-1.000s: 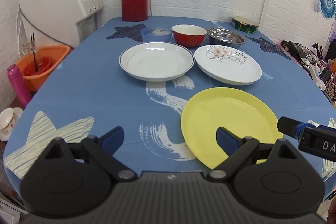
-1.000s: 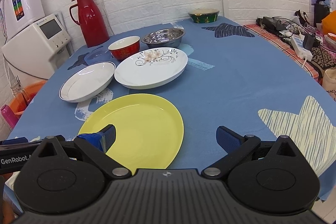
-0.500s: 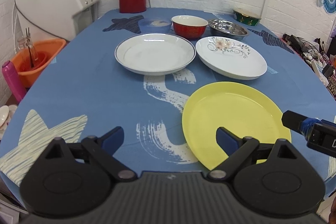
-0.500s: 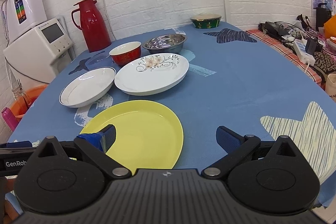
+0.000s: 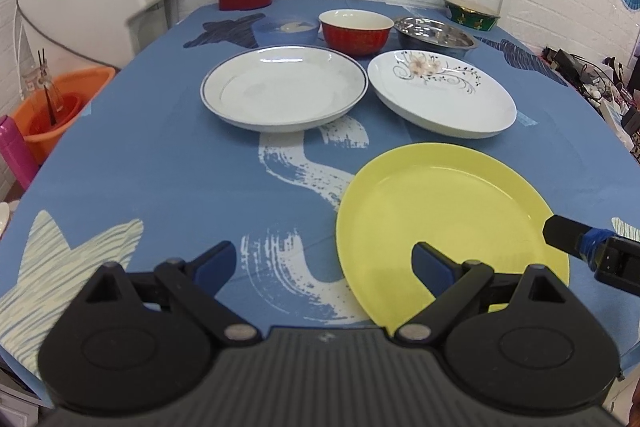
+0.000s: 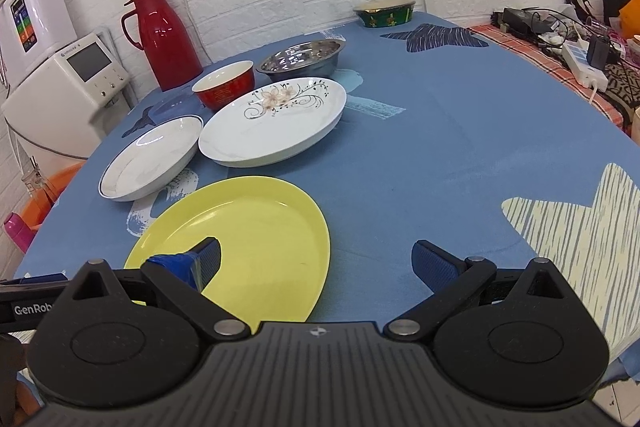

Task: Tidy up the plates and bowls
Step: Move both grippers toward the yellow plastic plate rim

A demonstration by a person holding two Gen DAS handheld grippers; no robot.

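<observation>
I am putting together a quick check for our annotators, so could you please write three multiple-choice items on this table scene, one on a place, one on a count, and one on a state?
1. Where does the red bowl stand?
A. on the yellow plate
B. behind the two white plates, between the blue bowl and the steel bowl
C. on the floor

2. How many flat plates lie on the table?
A. three
B. one
C. five

3. How are the left gripper and right gripper?
A. both shut on plates
B. one open, one shut
C. both open and empty

Answers:
1 B: it sits in the back row beside the blue bowl and steel bowl.
2 A: blue-rimmed plate, floral plate, yellow plate.
3 C: the fingers stand wide apart, nothing between them.
</observation>
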